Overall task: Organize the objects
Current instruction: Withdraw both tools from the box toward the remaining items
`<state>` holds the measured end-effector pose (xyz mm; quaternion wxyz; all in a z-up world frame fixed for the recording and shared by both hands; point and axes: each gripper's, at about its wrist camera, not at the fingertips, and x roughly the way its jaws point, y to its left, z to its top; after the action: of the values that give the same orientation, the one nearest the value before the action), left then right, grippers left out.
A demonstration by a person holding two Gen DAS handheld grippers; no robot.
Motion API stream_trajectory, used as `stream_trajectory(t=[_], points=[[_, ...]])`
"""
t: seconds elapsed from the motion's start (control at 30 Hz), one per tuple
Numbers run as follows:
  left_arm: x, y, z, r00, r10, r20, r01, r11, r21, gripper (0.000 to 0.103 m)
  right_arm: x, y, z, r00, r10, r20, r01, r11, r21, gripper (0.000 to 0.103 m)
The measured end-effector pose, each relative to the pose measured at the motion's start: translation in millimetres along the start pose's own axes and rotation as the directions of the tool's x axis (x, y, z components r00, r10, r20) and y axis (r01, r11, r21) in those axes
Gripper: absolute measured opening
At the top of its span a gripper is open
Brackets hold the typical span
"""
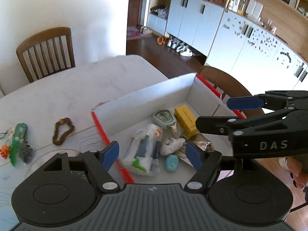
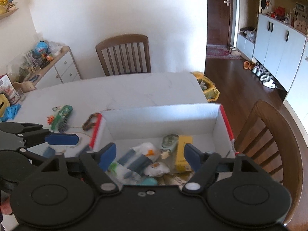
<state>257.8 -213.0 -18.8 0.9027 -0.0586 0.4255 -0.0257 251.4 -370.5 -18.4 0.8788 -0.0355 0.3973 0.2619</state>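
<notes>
A white cardboard box with red edges [image 1: 146, 100] [image 2: 159, 119] stands on the white table. Inside lie a yellow carton [image 1: 185, 119] [image 2: 182, 154], a pale green device [image 1: 163, 117], a clear bag of tubes [image 1: 143, 150] [image 2: 130, 163], a white crumpled pack [image 1: 172, 144], a teal oval piece [image 1: 171, 162] and a foil sachet [image 1: 204, 146]. My left gripper [image 1: 152, 156] hangs open above the box's near left side, holding nothing. My right gripper [image 2: 151, 156] [image 1: 212, 113] is open over the box too, empty. Left of the box lie a brown beaded ring [image 1: 62, 130] [image 2: 90, 122] and a green packet [image 1: 18, 138] [image 2: 61, 115].
A small orange trinket [image 1: 4, 151] and a thin cord [image 1: 44, 148] lie near the green packet. Wooden chairs stand at the table's far side [image 2: 123, 53] and right side [image 2: 269, 138]. A yellow bin [image 2: 207, 88] sits on the floor past the table corner.
</notes>
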Motion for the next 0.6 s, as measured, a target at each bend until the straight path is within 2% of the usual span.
stream_trajectory(t=[0.17,0.4,0.6], points=[[-25.3,30.2,-8.3,1.000,0.003,0.029,-0.002,1.000,-0.026,0.081,-11.3,29.1,4.0,0.999,0.003,0.033,-0.002,1.000,-0.021,0.087],[-57.2,81.2,-20.2,0.998,0.028,0.058,-0.023,0.996,-0.088,0.083,-11.5,71.7,10.6,0.999,0.009,0.044,-0.006,0.997,-0.071,0.089],[-84.6,131.7,-29.2,0.994,0.072,0.087,-0.058,0.987,-0.148,0.088,-5.1,114.3,17.0,0.999,0.011,0.052,-0.005,0.993,-0.116,0.096]])
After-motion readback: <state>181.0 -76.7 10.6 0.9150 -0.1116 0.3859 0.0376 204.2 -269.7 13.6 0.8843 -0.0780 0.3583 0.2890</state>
